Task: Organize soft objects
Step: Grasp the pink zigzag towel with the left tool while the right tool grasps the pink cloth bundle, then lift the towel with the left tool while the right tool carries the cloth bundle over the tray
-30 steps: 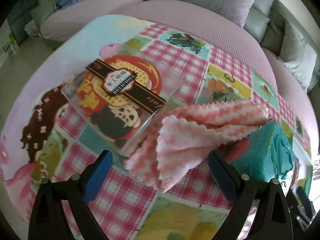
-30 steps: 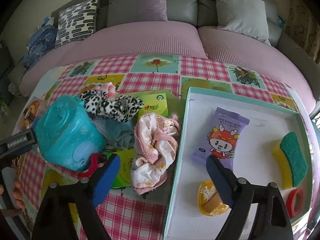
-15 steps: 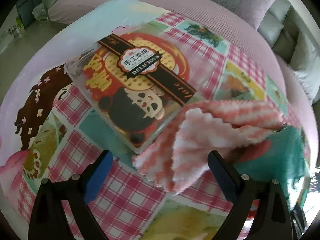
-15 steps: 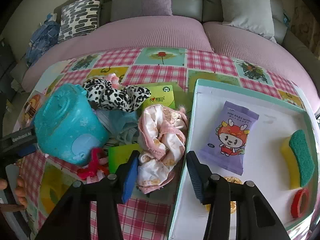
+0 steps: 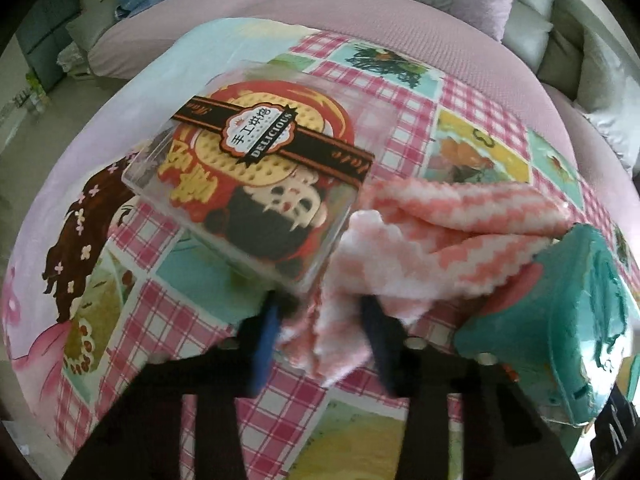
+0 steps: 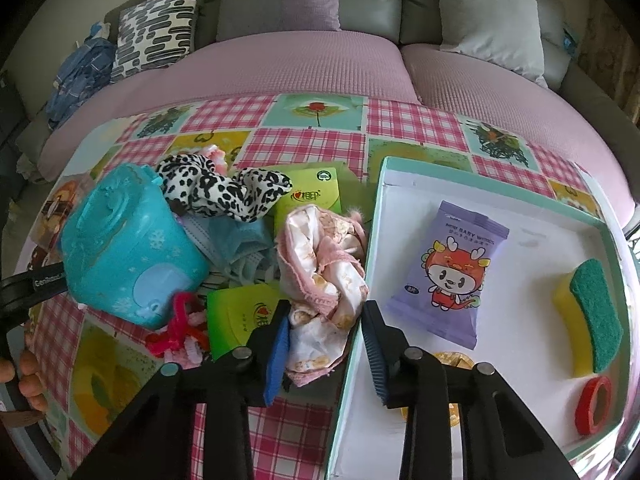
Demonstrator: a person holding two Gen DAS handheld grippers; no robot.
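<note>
Patchwork tablecloth [image 6: 308,148] is spreading before a pink sofa. Left gripper [image 5: 320,324] is pinching the striped cloth's [image 5: 452,232] near corner, while right gripper [image 6: 324,344] is clamping the pink garment's [image 6: 320,264] lower edge.

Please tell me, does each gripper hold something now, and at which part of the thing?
The left gripper has its jaws closed on the near corner of the pink-and-white cloth. The right gripper brackets the lower end of the crumpled pink garment; whether it grips cannot be told.
</note>
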